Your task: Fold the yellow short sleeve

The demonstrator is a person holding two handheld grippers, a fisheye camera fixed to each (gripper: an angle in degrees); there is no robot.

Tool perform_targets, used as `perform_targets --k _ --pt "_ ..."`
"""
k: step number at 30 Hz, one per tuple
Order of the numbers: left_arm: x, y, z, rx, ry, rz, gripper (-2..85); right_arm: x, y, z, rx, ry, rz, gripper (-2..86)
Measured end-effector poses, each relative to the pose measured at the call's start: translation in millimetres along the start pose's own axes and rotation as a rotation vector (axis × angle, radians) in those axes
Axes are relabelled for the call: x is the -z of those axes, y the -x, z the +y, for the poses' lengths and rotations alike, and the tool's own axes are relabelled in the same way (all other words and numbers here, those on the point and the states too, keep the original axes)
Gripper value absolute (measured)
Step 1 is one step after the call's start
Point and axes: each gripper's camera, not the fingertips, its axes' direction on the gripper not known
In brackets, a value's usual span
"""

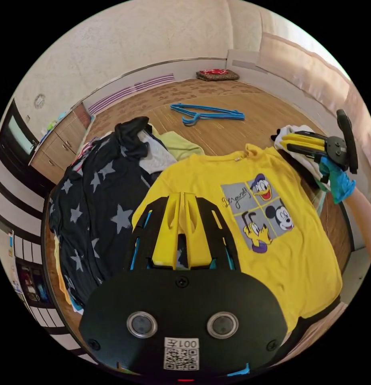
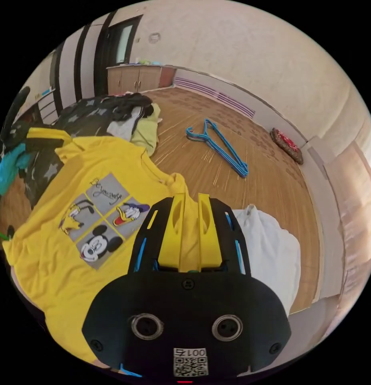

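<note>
The yellow T-shirt [image 1: 281, 256] with a cartoon print lies spread front up on a brown table [image 1: 333, 218]. In the left gripper view my left gripper [image 1: 181, 196] has its jaws together over the shirt's sleeve, with yellow cloth in the narrow gap. The right gripper [image 1: 281, 141], held by a hand in a blue glove [image 1: 337, 180], sits at the opposite sleeve. In the right gripper view the shirt [image 2: 45, 244] runs under my right gripper [image 2: 190, 197], whose jaws pinch yellow cloth. The left gripper [image 2: 67, 138] grips the far sleeve.
A pile of clothes lies beside the shirt: a dark star-print garment [image 1: 93, 200], a light green cloth [image 1: 179, 145]. A white cloth [image 2: 269, 248] lies by the right gripper. Blue hangers [image 2: 217, 146] and a red cushion [image 2: 287, 145] lie on the wooden floor.
</note>
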Motion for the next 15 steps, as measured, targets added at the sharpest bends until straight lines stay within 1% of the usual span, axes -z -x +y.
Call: perform_targets --k 3,5,8,10,12,15 --pt "11.1 3.4 17.5 -0.004 -0.004 0.024 -0.2 18.6 1.2 5.9 0.06 -0.015 -0.001 3.2" --pt "33.7 3.5 31.6 -0.033 -0.04 0.048 0.0 47.4 2.6 12.7 0.109 -0.053 -0.082 3.6" --pt "66.7 -3.8 55.6 -0.103 -0.092 0.036 -0.1 87.2 13.4 34.1 0.173 -0.098 -0.185 4.9" --pt "83.8 -8.4 75.0 -0.124 -0.137 0.014 -0.2 107.6 26.3 54.8 0.192 -0.119 -0.176 6.0" --pt "95.8 -10.4 95.6 -0.126 -0.167 0.037 -0.3 123.2 43.8 78.4 0.234 -0.105 -0.171 6.0" --pt "104.9 -12.7 129.3 -0.131 -0.17 0.132 -0.2 142.3 75.2 118.6 0.293 -0.069 -0.264 5.7"
